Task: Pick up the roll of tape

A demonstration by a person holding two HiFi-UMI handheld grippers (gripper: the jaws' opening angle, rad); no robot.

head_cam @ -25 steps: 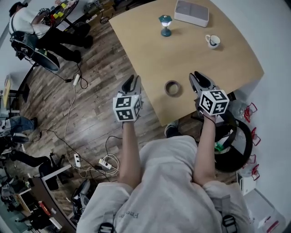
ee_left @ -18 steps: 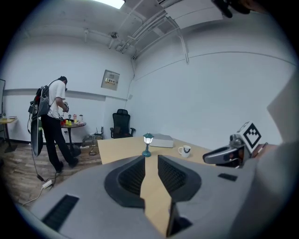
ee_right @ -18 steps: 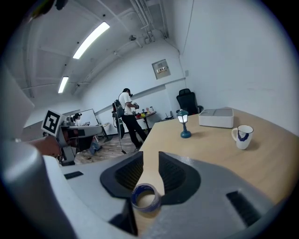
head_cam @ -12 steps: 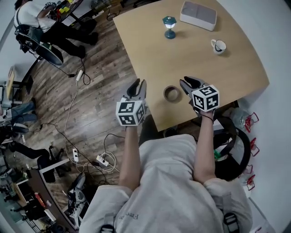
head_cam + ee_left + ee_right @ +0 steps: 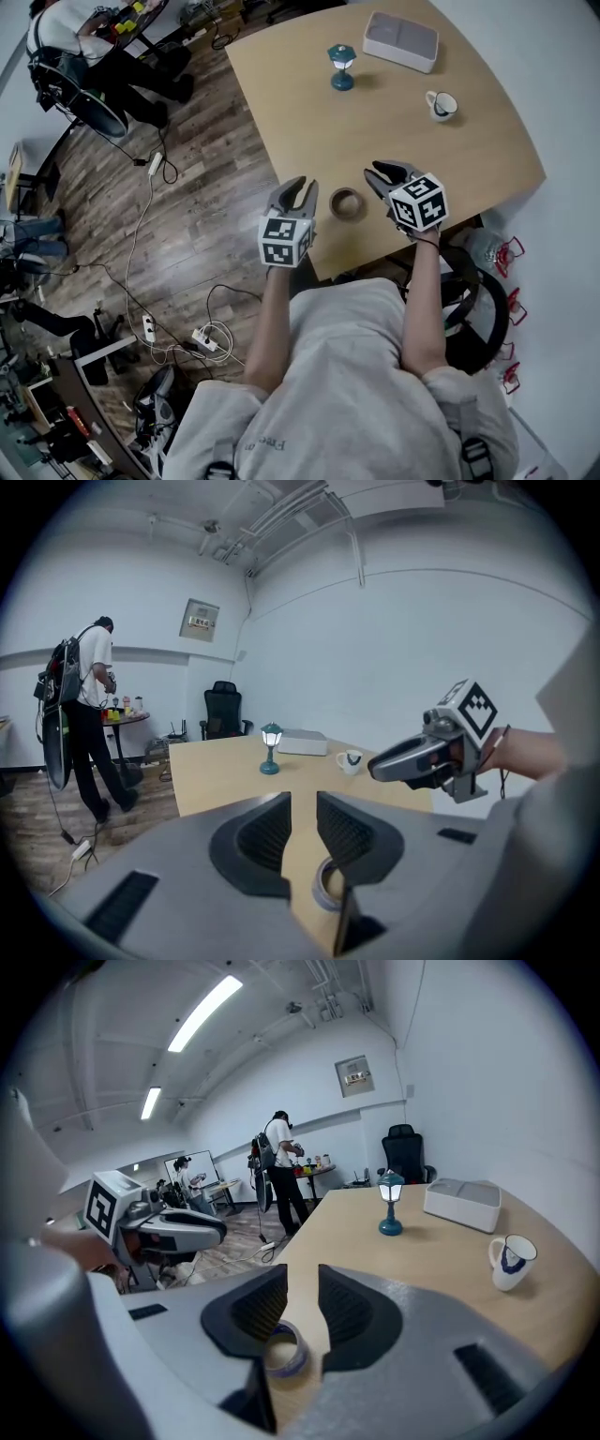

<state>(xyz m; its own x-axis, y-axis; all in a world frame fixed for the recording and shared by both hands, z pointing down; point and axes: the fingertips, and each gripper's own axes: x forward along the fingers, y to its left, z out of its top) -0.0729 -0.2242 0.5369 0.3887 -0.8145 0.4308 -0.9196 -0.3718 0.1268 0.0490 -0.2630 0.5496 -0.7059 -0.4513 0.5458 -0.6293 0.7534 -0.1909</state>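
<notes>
The roll of tape (image 5: 347, 203) lies flat on the light wooden table (image 5: 309, 103), close to its near edge. My left gripper (image 5: 298, 187) hovers at the table edge just left of the roll, open with nothing between its fingers. My right gripper (image 5: 378, 176) hangs just right of the roll, also open and empty. In the left gripper view the tape (image 5: 325, 885) shows low between the jaws (image 5: 303, 817), partly hidden by the right one. In the right gripper view the tape (image 5: 284, 1352) sits below and beyond the jaw gap (image 5: 302, 1302).
Further back on the table stand a small teal lamp (image 5: 341, 66), a white box (image 5: 401, 40) and a mug (image 5: 441, 105). Cables and power strips (image 5: 150, 328) lie on the wood floor at left. A person (image 5: 66, 47) stands at a far desk.
Both grippers have come in toward the tape and sunk lower. The left one moved right to the table edge; the right one swung left and turned toward the roll.
</notes>
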